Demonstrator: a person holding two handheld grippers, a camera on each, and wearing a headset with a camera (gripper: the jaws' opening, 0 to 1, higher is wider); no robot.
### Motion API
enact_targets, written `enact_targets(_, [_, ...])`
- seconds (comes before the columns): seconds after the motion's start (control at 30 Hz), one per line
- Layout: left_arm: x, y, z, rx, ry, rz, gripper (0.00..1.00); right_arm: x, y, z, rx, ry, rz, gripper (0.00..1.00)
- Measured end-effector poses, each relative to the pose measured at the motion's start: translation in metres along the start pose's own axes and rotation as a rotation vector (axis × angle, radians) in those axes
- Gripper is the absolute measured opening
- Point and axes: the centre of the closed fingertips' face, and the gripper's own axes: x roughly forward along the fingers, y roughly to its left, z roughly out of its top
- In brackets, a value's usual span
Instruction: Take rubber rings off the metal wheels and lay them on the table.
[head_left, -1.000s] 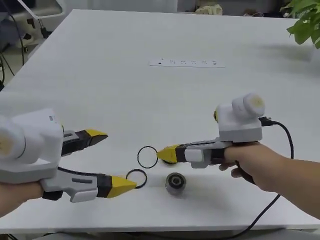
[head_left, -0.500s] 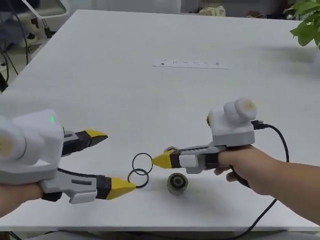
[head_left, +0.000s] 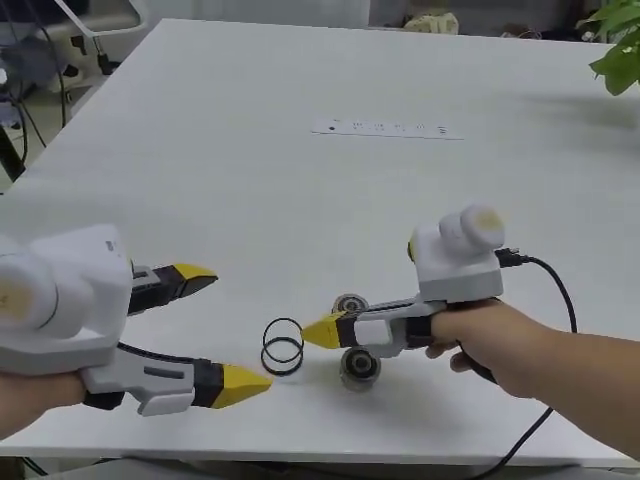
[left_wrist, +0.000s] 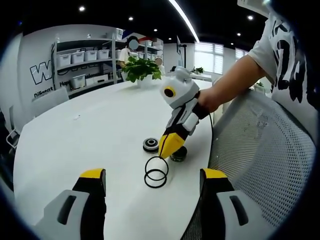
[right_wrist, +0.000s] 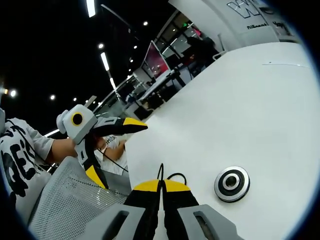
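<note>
**Head view.** A second ago the held ring (head_left: 283, 333) hung at the tip of the right gripper (head_left: 318, 331), apart from the second ring (head_left: 283, 356). Now the gripper has drawn in toward the person, and the two thin black loops overlap on the white worktop (head_left: 300, 200). The right fingers are pressed together on the held ring's edge. The far wheel (head_left: 350, 303), earlier hidden behind those fingers, now shows just beyond them. The near wheel (head_left: 359, 365) sits just on the person's side of them, as before. The left gripper (head_left: 215, 326) stays at the lower left, its fingers spread wide and holding nothing.

**Left gripper view.** The left gripper (left_wrist: 153, 172) has its own yellow-tipped fingers wide apart. Ahead of them, the held ring (left_wrist: 157, 165) meets the tip of the right gripper (left_wrist: 170, 142) and laps over the second ring (left_wrist: 155, 178). The far wheel (left_wrist: 150, 144), a small grey disc with a dark centre, stands clear. The near wheel (left_wrist: 178, 154) is partly behind the right gripper's tip.

**Right gripper view.** The right gripper (right_wrist: 161, 186) has its fingers closed, with a thin black strand of the held ring (right_wrist: 175, 176) coming out between them. One wheel (right_wrist: 231, 183) lies flat to the right. The left gripper (right_wrist: 112, 150) is wide open beyond.
</note>
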Motion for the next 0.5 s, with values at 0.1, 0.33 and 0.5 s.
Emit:
enact_targets(0.1, [-0.0009,0.0003,-0.0005,0.011,0.006,0.002,0.76,0.0013,-0.0003,-0.0009,0.004,0.003,-0.001,0.00])
enact_targets(0.33, [-0.0024,-0.0009,0.0002,0.028,0.008,0.000,0.76,0.0054,-0.0014,-0.0045,0.004,0.018,-0.004,0.00])
enact_targets(0.5, [-0.0028,-0.0016,-0.0018,0.031,0.016,-0.002,0.76,0.0074,-0.0034,-0.0075,0.008,0.026,-0.009,0.00])
